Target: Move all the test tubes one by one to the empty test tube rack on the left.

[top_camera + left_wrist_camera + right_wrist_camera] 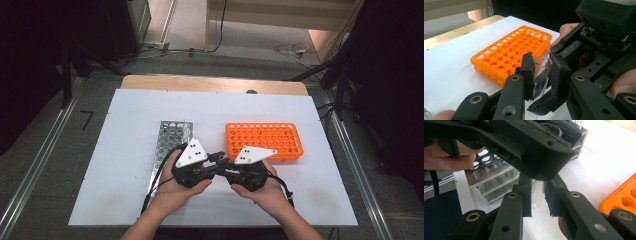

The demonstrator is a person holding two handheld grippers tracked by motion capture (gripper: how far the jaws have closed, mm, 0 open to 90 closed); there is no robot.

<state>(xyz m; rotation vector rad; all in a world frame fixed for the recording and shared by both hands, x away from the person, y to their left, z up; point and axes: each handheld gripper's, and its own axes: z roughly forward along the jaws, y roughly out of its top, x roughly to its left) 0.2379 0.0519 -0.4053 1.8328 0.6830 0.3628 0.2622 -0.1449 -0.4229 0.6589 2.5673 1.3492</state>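
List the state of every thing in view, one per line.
Glass test tube: upright, open mouth up, clamped between the jaws.
Left gripper: shut on the tube.
Right gripper: jaws around the tube's lower end; grip unclear.
Orange rack: flat, holes empty.
Metal rack: standing on the table.

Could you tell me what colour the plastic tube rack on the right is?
Orange rack, clearest in the left gripper view.

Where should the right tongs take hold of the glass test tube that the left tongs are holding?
Grip the test tube on its bare lower body, below the left tongs, which pinch it near the open rim. Come from the side, pads across the round wall, as the right tongs already straddle it there. The glass is smooth, so close squarely and gently.
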